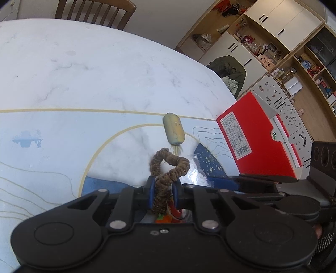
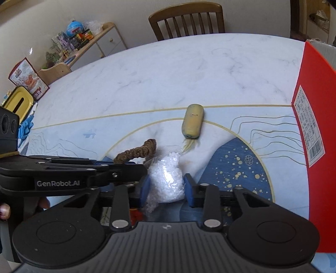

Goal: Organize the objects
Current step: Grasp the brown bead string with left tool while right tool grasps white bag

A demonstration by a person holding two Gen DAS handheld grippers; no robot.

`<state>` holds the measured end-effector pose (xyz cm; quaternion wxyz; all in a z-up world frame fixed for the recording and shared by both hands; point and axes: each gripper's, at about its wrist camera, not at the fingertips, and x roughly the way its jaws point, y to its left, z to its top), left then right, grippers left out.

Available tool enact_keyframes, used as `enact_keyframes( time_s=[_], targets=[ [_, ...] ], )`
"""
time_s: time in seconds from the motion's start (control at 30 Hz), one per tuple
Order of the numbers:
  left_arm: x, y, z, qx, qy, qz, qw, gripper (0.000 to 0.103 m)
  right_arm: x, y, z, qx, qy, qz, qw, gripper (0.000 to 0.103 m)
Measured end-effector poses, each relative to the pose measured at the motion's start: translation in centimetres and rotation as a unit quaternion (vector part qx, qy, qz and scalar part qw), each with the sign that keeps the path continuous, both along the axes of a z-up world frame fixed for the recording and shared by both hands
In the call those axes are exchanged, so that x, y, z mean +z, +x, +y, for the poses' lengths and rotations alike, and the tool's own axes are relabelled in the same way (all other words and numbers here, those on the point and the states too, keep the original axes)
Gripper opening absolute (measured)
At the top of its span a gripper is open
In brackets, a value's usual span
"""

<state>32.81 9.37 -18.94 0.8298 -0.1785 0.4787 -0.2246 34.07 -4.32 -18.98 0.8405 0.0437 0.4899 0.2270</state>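
My left gripper is shut on a brown twisted rope loop, which rises above the mat; something orange and red hangs under it. The same rope loop shows beside the left gripper in the right wrist view. My right gripper is shut on a clear bag of white pellets; that bag shows just right of the rope. A yellowish oblong case lies on the mat ahead, also seen as the case from the right. A red box stands at the right.
The marble table carries a blue and white printed mat. A wooden chair stands at the far edge. Shelves and cabinets fill the right wall. A sideboard with clutter is at the left.
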Motion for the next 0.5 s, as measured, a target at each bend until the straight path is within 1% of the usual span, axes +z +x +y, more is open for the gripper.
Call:
enact_keyframes(
  time_s=[0.23,0.33,0.37,0.4,0.5],
  targets=[
    [2.4,-0.7,-0.6,-0.02,-0.001,-0.03,0.9994,0.014,2.3,-1.6,-1.1,-0.031,0.02,-0.024,0.999,0.029],
    [3.7,-1.1,-1.0,-0.029,-0.013,-0.038,0.9988,0.014,3.5,-2.5,-2.2,-0.049,0.031,-0.031,0.998,0.028],
    [4.1,-1.3,-1.0,-0.031,-0.017,-0.042,0.9985,0.01,3.9,-2.7,-2.5,-0.057,0.025,-0.033,0.998,0.025],
    [4.5,-1.5,-1.1,-0.036,-0.022,-0.048,0.9979,0.01,4.1,-3.0,-2.8,-0.064,0.017,-0.035,0.997,0.025],
    [5.6,-2.0,-1.5,-0.046,-0.025,-0.059,0.9969,0.009,4.8,-4.0,-3.6,-0.081,0.021,-0.035,0.996,0.024]
  ],
)
